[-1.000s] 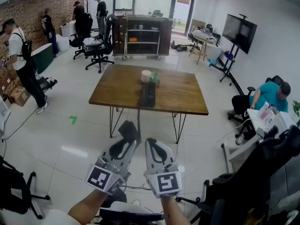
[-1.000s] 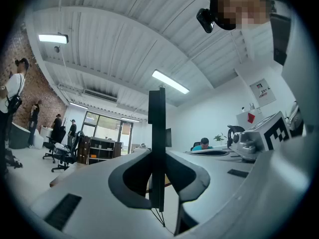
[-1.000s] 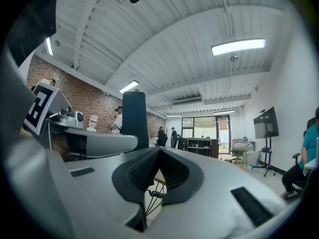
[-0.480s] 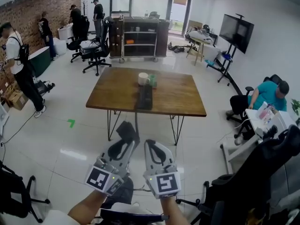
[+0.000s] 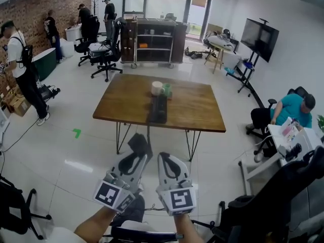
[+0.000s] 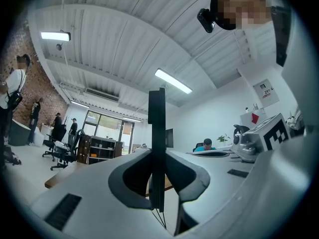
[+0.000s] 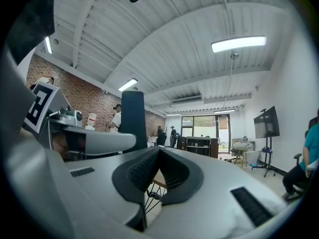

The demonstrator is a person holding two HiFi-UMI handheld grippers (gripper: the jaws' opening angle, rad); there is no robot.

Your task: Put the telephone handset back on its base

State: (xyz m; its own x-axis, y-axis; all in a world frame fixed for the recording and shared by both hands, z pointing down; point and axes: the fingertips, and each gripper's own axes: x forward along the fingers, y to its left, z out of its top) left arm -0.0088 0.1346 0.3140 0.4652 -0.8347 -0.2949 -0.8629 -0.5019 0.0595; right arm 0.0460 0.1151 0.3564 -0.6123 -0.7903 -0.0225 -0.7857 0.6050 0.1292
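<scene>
Tabletop phone base (image 5: 158, 108) shows only in head view.

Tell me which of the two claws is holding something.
The left claw: its jaws pinch a dark flat slab, likely the handset. The right claw is shut on nothing.

Brick wall (image 5: 48, 4) on the left, white walls elsewhere. A glossy pale floor (image 5: 76, 151) surrounds a wooden surface (image 5: 197, 108) on thin metal legs. Behind it stand a dark shelf unit (image 5: 154, 39), black office chairs (image 5: 105, 52) and a television (image 5: 259, 35) on a stand. Strip lights (image 6: 173, 81) hang overhead.
</scene>
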